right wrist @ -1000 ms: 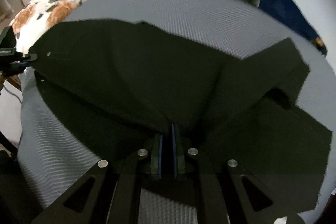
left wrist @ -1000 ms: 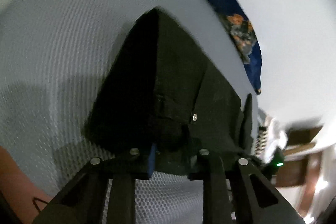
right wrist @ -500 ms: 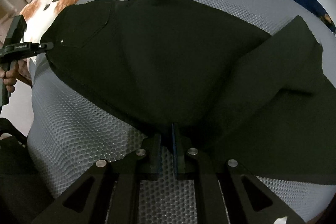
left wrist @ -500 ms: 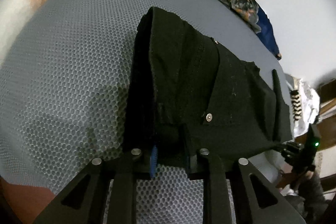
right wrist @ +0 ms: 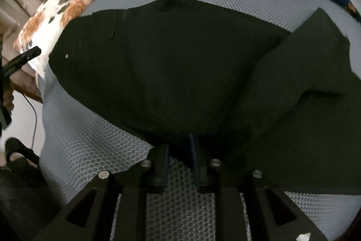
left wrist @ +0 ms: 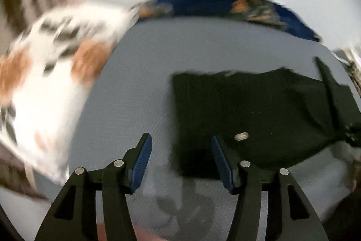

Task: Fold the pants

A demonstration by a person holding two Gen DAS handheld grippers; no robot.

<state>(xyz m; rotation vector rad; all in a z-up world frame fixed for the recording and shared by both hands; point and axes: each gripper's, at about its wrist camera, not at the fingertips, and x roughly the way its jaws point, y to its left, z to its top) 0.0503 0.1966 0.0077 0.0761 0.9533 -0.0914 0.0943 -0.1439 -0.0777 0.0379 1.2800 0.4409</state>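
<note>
Left wrist view, heavily motion-blurred: left gripper (left wrist: 179, 155) now released, jaws spread wide with nothing between the blue pads (left wrist: 142, 158). Half a second ago it was clamped on the waistband; since then it has let go and drawn back, so the black pants (left wrist: 255, 119) lie flat on the grey mesh bed cover (left wrist: 135, 87), ahead and to the right. Metal button (left wrist: 241, 135) sits just beyond the right pad. White-and-orange pillow (left wrist: 49, 83) fills the left side (it was barely in frame before), blue floral blanket (left wrist: 225, 6) along the far edge.

Right wrist view: right gripper (right wrist: 180, 162) grasping the near edge of the pants (right wrist: 180, 64), a fold of cloth between the pads, though the jaws stand a little wider apart than 0.5 s ago. Garment spread across the cover (right wrist: 90, 139) much as before, one leg (right wrist: 315, 94) angled off to the right. Left gripper's tip (right wrist: 22, 59) visible at far left, apart from the cloth, where earlier it touched the waist corner
</note>
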